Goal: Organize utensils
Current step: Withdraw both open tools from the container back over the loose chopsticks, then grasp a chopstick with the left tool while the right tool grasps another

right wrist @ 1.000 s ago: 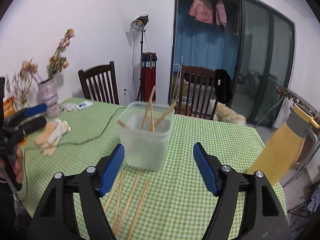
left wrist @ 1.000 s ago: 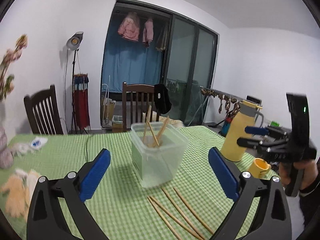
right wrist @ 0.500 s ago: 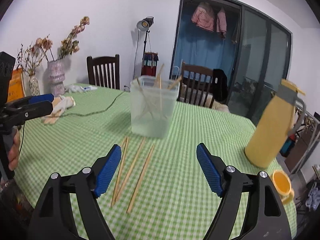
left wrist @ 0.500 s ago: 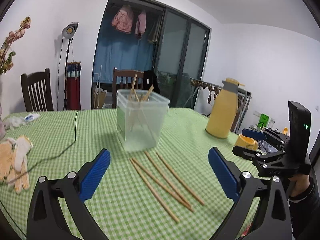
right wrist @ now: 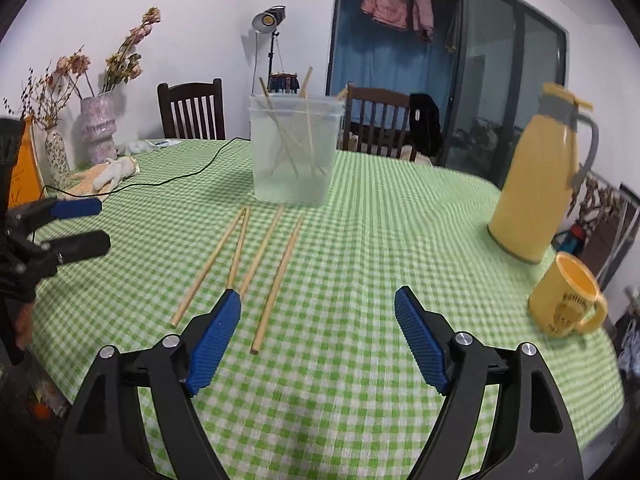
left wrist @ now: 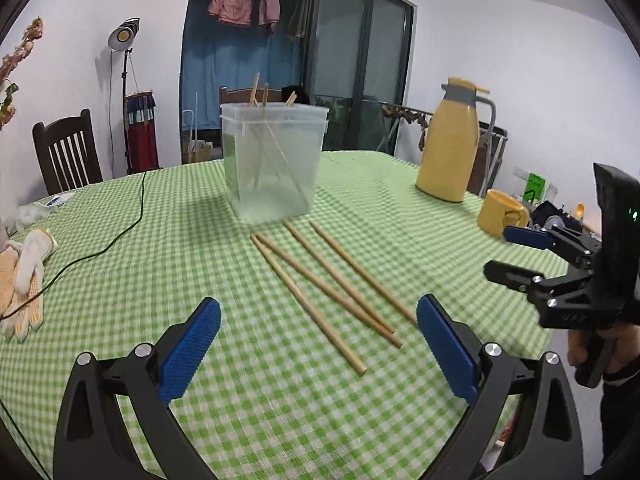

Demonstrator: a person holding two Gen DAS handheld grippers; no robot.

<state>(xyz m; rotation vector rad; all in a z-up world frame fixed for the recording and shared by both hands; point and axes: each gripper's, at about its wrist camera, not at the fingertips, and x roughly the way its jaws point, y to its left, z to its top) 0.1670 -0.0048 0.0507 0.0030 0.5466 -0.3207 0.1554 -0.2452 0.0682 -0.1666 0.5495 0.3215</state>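
Several wooden chopsticks (left wrist: pixel 320 280) lie loose on the green checked tablecloth in front of a clear plastic container (left wrist: pixel 274 160) that holds several more chopsticks upright. In the right wrist view the loose chopsticks (right wrist: pixel 276 268) lie ahead of my right gripper, with the container (right wrist: pixel 294 148) behind them. My left gripper (left wrist: pixel 318 344) is open and empty above the near ends of the chopsticks. My right gripper (right wrist: pixel 318 336) is open and empty, just right of the chopstick ends. Each gripper also shows in the other's view, the right one (left wrist: pixel 508 252) and the left one (right wrist: pixel 80 224).
A yellow thermos jug (left wrist: pixel 450 146) and a yellow mug (left wrist: pixel 500 212) stand at the table's right side. White work gloves (left wrist: pixel 24 276) and a black cable (left wrist: pixel 120 232) lie at the left. Vases with dried flowers (right wrist: pixel 96 132) stand far left. Chairs stand behind the table.
Both grippers have drawn back and lowered toward the table; the container now looks farther off and the loose chopsticks lie fully in view. Both grippers stay open.
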